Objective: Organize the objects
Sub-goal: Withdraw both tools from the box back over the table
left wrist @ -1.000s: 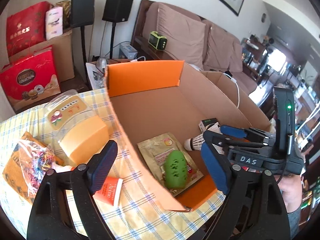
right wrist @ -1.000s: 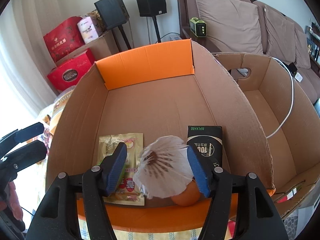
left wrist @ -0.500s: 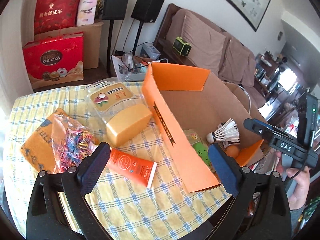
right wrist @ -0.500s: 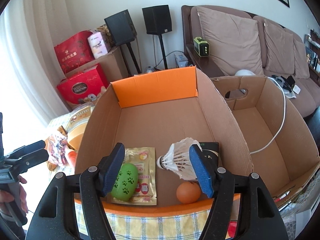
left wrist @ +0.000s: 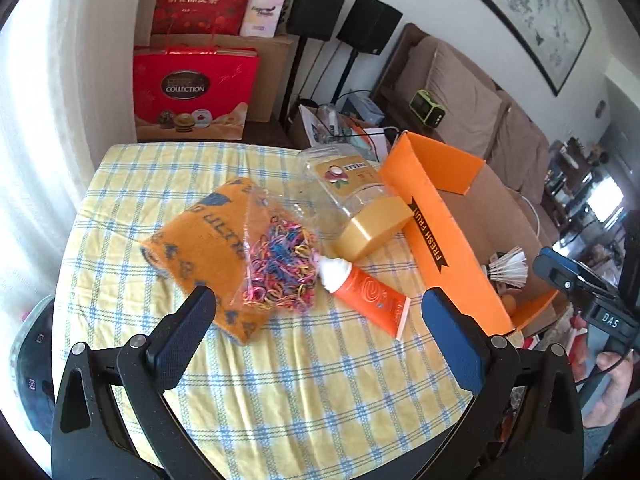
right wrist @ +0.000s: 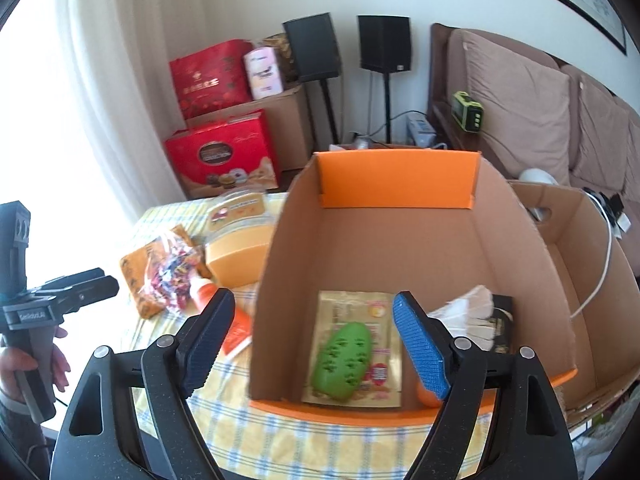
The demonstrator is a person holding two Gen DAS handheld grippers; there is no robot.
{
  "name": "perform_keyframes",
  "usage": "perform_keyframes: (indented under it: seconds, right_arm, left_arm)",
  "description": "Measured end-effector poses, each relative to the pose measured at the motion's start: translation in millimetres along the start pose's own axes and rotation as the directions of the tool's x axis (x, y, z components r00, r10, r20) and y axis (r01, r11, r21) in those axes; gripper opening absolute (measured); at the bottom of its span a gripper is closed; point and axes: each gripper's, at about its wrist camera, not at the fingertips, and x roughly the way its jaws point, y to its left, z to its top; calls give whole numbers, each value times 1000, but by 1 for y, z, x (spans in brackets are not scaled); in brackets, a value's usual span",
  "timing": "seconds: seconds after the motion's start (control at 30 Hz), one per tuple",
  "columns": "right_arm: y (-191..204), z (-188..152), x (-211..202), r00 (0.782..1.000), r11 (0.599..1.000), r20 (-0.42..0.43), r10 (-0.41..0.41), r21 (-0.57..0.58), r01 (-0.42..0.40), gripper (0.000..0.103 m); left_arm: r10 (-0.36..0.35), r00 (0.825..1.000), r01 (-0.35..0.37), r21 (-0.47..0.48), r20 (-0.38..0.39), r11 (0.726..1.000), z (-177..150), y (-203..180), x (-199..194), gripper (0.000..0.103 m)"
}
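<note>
1. The left tool point(left wrist: 318, 332) hangs over the checked bench point(left wrist: 280, 380), its jaws opening wide with nothing between them.
2. Just beyond its fingertips lies an orange tube point(left wrist: 366, 294) with a white cap, flat on the bench, cap touching a clear bag of coloured rubber bands point(left wrist: 280, 264).
3. That bag rests on an orange towel point(left wrist: 200, 240); beside them sits a clear-lidded yellow box point(left wrist: 372, 224).
4. The right tool point(right wrist: 312, 338) hovers at the near wall of the cardboard box point(right wrist: 400, 240), jaws opening, empty.
5. Inside the box, a green paw-print toy point(right wrist: 344, 356) lies on a gold packet point(right wrist: 360, 308).
6. The right finger point(right wrist: 420, 344) hides most of an orange ball point(right wrist: 426, 398); the shuttlecock point(right wrist: 468, 316) and black carton point(right wrist: 502, 320) are partly covered.
</note>
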Motion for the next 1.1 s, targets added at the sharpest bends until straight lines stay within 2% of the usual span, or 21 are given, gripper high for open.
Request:
perform_keyframes:
  seconds: [0.23, 0.5, 0.9, 1.1]
  right_arm:
    - [44, 0, 18, 997, 994, -45, 59, -95, -63, 89]
    - [81, -4, 40, 993, 981, -77, 88, -167, -99, 89]
    - [110, -15, 63, 984, 964, -118, 132, -216, -155, 89]
    - [124, -13, 81, 975, 961, -140, 171, -196, -196, 89]
  left_arm:
    - [18, 1000, -17, -16, 18, 1000, -7, 22, -17, 103]
    - [39, 999, -38, -60, 7, 997, -8, 39, -15, 103]
    - [60, 998, -59, -81, 5, 995, -10, 54, -3, 103]
    - [91, 996, -89, -92, 18, 992, -6, 62, -2, 103]
